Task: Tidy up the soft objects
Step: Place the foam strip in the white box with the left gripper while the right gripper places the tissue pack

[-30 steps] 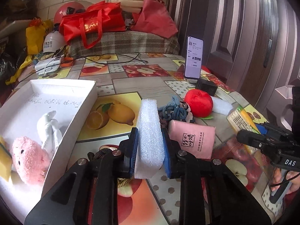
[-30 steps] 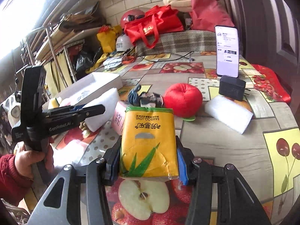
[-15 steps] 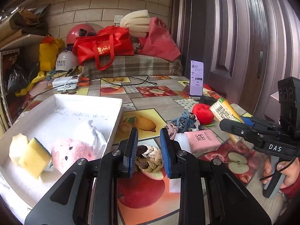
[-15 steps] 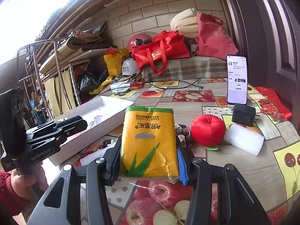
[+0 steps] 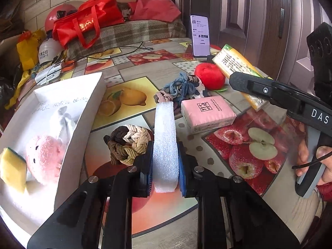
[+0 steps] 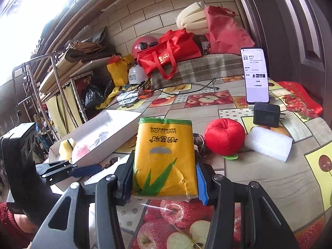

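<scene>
My left gripper (image 5: 165,166) is shut on a white foam block (image 5: 165,137), held upright just above the table. To its left stands the white box (image 5: 87,112), holding a pink plush (image 5: 42,155), a yellow sponge (image 5: 12,170) and a white cloth (image 5: 62,120). My right gripper (image 6: 165,178) is shut on a yellow tissue pack (image 6: 164,155), raised over the table. Loose on the table lie a braided scrunchie (image 5: 128,143), a pink tissue pack (image 5: 207,112), blue-grey scrunchies (image 5: 182,87), a red plush apple (image 6: 224,139) and a second foam block (image 6: 267,143).
A phone (image 6: 256,74) stands propped at the back right beside a black charger (image 6: 266,115). Red bags (image 6: 166,51), helmets and cables crowd the far end. A metal shelf (image 6: 51,83) stands to the left. A hand (image 5: 309,151) holds the right gripper's handle.
Half a second ago the left jaws stood apart without the foam block; now they are shut on it again, lower over the table. The right gripper still holds the yellow pack.
</scene>
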Motion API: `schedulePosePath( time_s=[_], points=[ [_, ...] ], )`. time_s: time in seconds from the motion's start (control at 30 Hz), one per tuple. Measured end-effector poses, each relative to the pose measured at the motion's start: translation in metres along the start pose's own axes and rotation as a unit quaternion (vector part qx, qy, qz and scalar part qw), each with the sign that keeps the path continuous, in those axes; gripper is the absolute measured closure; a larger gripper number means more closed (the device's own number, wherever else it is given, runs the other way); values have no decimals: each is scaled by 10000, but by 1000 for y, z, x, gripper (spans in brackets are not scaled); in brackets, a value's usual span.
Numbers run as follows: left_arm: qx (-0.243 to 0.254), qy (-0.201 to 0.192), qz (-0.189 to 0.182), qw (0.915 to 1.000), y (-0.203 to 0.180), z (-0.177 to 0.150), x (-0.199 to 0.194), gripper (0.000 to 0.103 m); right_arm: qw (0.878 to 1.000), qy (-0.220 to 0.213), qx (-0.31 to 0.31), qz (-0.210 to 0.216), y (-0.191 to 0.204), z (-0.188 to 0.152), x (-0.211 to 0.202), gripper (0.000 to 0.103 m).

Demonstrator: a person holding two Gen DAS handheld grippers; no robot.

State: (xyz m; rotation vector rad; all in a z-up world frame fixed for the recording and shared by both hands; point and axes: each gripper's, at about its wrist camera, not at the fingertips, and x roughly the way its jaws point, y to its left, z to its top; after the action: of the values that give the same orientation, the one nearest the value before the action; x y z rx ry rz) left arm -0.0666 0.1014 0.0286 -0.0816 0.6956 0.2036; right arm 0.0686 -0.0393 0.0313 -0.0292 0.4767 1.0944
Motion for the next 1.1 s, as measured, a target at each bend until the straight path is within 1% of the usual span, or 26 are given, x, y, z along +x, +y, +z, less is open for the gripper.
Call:
schedulePosePath(
  time_s=[0.03, 0.1, 0.17, 0.23, 0.3, 0.43, 0.53, 0.57, 0.6, 0.7, 0.77, 0.83, 0.9, 1.03, 1.1],
  points=[
    [5, -223, 18, 9997, 0, -1, -8, 84, 10000, -22, -56, -9, 2, 0, -1, 54],
    [135, -760, 225, 9968, -1, -6, -29, 84, 9998, -79, -205, -36, 7, -1, -3, 54],
    [143, -1311, 431, 9903, 5, -11, -49, 84, 9991, -147, -389, -43, 15, -1, -3, 54],
    [20, -1668, 714, 9834, 18, -17, -65, 84, 9982, -209, -563, -25, 24, -1, -1, 54],
    [-220, -1853, 1058, 9767, 39, -22, -77, 84, 9973, -200, -699, 33, 34, 0, 5, 54],
    [-738, -1920, 1851, 9610, 98, -33, -91, 84, 9960, -157, -841, 264, 60, 3, 26, 54],
    [-1179, -1900, 2344, 9461, 144, -40, -97, 84, 9951, -83, -868, 466, 82, 5, 46, 54],
    [-1334, -1881, 2448, 9417, 158, -42, -97, 84, 9948, -64, -874, 516, 89, 6, 53, 54],
    [-1498, -1855, 2495, 9386, 172, -43, -96, 84, 9947, -52, -867, 550, 95, 8, 60, 54],
    [-1939, -1790, 2443, 9331, 206, -43, -91, 84, 9945, -12, -852, 605, 115, 12, 84, 54],
    [-2101, -1803, 2485, 9282, 220, -42, -87, 84, 9943, 25, -863, 632, 127, 16, 100, 54],
    [-2215, -1823, 2484, 9252, 227, -41, -85, 84, 9941, 87, -873, 631, 139, 20, 116, 54],
    [-2252, -1808, 2422, 9263, 228, -41, -84, 84, 9944, 167, -826, 641, 148, 24, 132, 54],
    [-2267, -1788, 2369, 9276, 229, -42, -84, 84, 9942, 496, -624, 716, 163, 26, 161, 54],
    [-2279, -1778, 2439, 9257, 229, -42, -84, 83, 9938, 585, -613, 713, 170, 27, 169, 54]
  ],
)
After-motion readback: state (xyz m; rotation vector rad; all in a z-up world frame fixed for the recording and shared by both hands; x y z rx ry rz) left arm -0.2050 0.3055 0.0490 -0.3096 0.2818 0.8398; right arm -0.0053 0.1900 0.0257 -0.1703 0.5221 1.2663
